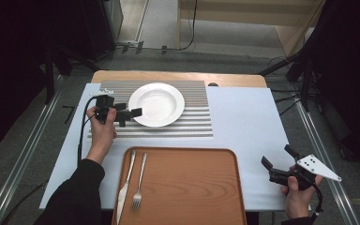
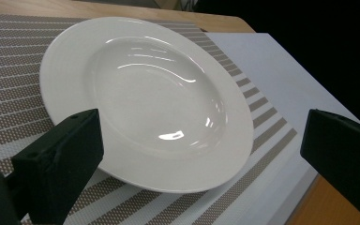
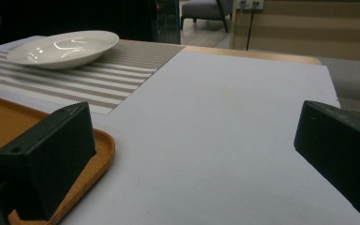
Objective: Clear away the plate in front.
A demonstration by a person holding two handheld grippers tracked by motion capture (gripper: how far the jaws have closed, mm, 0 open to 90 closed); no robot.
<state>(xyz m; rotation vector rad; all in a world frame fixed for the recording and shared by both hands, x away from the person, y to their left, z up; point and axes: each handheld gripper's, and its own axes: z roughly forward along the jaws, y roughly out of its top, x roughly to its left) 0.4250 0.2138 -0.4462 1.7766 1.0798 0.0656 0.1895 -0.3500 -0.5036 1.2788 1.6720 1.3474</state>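
While its jaws gape, the left gripper (image 1: 129, 117) flanks the plate (image 1: 156, 104).

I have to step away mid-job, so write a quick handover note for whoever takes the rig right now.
Left claw: open, at the near-left rim of the white plate, jaws set either side of the rim, not yet closed on it.
Right claw: open, holds nothing, over the white sheet right of the tray.
Things: plate sits on the striped placemat; knife and fork lie side by side at the left of the wooden tray.
Done: nothing gripped so far.
Left: probably close on the plate rim and move the plate; cutlery untouched.
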